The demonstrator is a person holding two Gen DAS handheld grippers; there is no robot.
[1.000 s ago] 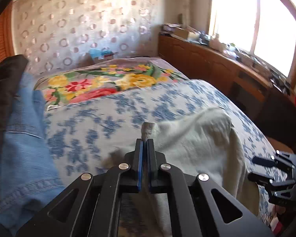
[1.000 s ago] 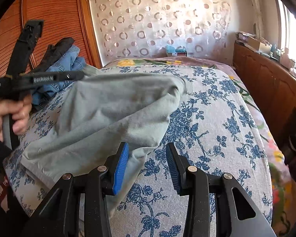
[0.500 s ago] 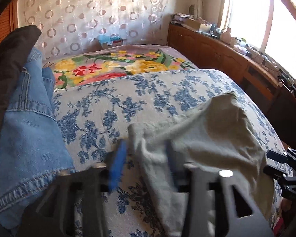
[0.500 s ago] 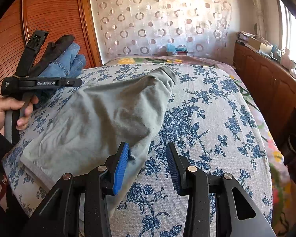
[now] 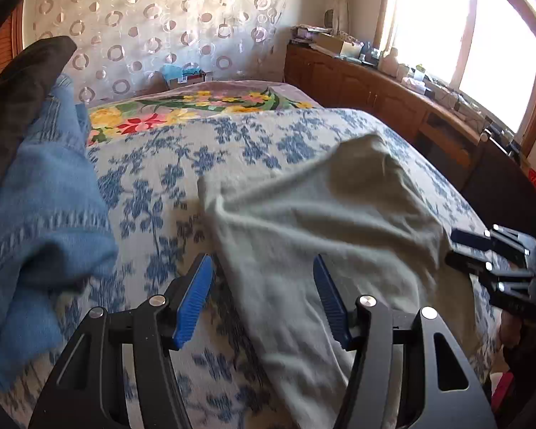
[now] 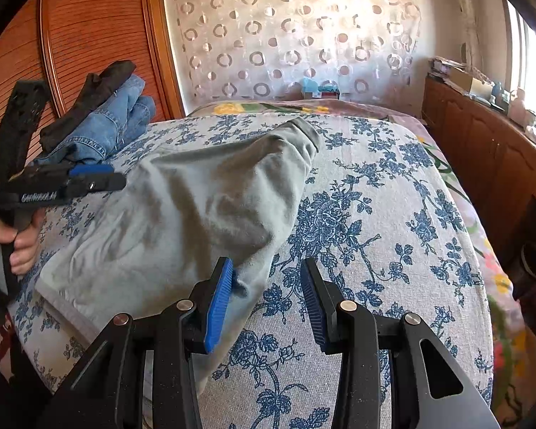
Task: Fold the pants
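Two grippers idle | left gripper point(image 5: 262, 295) jaws just opened, releasing grey pants point(image 5: 321, 221) onto bedspread point(image 6: 375, 214) | right gripper point(image 6: 264, 300) fingers apart, empty, awaiting next fold.

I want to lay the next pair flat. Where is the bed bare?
Bare cover lies right of the grey pants, out to the bed's edge by the cabinets. A narrower strip runs between pants and jeans. The left side is crowded with piled clothes.

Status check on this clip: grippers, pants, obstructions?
Left gripper just opened, open, empty. Right gripper open, empty. Grey-green cotton pants lie folded over on bed. Blue denim jeans piled alongside, not blocking.
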